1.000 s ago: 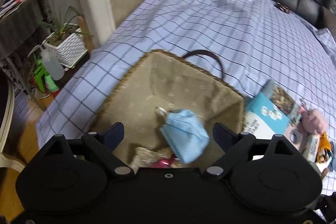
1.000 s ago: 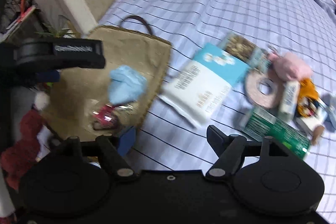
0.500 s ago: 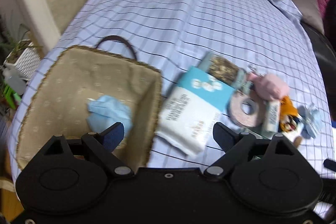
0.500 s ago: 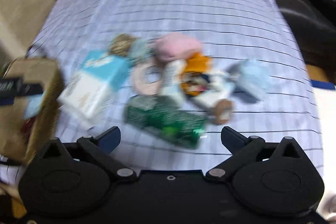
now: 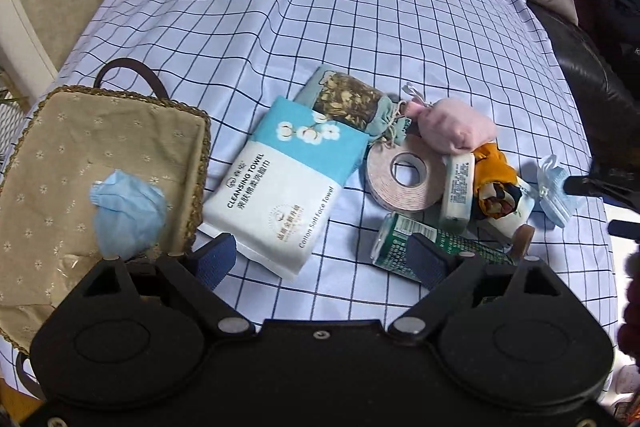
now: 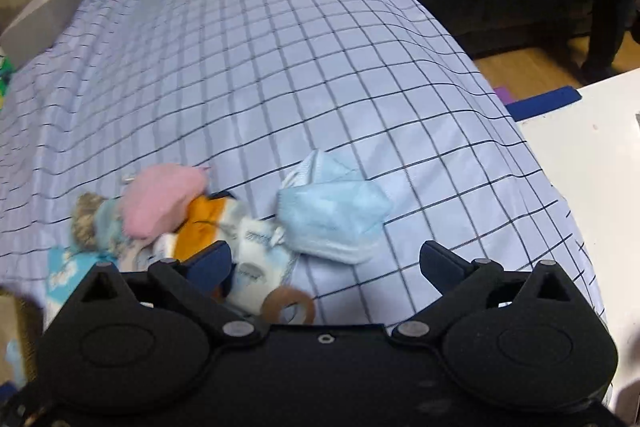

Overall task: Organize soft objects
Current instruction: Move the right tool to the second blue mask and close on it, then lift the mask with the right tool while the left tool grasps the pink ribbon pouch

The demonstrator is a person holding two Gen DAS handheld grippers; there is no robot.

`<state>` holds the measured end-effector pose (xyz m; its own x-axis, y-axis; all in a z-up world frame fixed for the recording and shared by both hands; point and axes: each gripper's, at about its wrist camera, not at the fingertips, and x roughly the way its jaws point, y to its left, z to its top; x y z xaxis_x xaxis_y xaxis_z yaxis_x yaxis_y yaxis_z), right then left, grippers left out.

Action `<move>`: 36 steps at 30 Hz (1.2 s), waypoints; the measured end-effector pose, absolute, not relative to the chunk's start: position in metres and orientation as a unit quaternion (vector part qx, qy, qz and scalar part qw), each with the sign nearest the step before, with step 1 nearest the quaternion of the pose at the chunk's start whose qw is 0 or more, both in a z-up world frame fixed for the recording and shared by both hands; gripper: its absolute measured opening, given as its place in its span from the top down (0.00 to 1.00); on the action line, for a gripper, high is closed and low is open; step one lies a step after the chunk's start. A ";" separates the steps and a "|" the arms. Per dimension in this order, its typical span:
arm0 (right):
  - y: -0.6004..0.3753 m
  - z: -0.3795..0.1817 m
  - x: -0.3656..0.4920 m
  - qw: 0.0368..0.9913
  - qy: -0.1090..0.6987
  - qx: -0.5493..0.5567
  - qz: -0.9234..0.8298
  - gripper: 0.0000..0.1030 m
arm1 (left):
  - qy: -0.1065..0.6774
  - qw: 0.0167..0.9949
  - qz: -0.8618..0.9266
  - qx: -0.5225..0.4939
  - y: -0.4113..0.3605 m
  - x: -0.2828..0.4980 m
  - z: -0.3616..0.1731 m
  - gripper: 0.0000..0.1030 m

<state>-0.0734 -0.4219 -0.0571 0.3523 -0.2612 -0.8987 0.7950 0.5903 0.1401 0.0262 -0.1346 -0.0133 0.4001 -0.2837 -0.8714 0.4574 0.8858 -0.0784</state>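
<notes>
Bed with blue checked sheet (image 5: 360, 7) carries everything. Woven basket with beige flowered lining (image 5: 52, 163) at bed's left edge. White-and-teal cleansing towel pack (image 5: 288, 183) just beside basket. Pink stuffed pouch (image 5: 456, 127) in clutter mid-bed.

Change: crumpled pale blue face mask (image 5: 128, 215), a second ago dropping between left jaws, now lies inside basket; one soft item sorted.

Left gripper (image 5: 320, 259): jaws wide apart, empty, swung toward clutter. Right gripper (image 6: 324, 263): jaws wide apart, empty, near second folded pale blue mask (image 6: 332, 219) by bed's right edge; likely next pick.
</notes>
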 end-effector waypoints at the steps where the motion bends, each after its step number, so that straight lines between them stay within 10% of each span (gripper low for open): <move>1: -0.422 -0.062 -0.073 0.765 0.457 0.294 -0.345 0.03 | 0.501 0.832 -0.224 0.086 -0.135 0.026 -0.013 0.14; 21: -0.481 -0.119 -0.050 0.732 0.442 0.370 -0.362 0.06 | 0.507 0.825 -0.232 0.090 -0.135 0.026 -0.016 0.14; 27: -0.475 -0.122 -0.049 0.737 0.462 0.339 -0.359 0.55 | 0.509 0.825 -0.235 0.079 -0.133 0.028 -0.014 0.14; 36: -0.429 -0.067 -0.090 0.742 0.488 0.293 -0.355 0.60 | 0.509 0.821 -0.245 0.084 -0.149 0.022 -0.015 0.14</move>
<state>-0.0901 -0.4291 -0.0674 0.2712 -0.2406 -0.9319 0.8123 0.5766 0.0875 0.0223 -0.1489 -0.0154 0.3616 -0.3160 -0.8772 0.4877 0.8659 -0.1109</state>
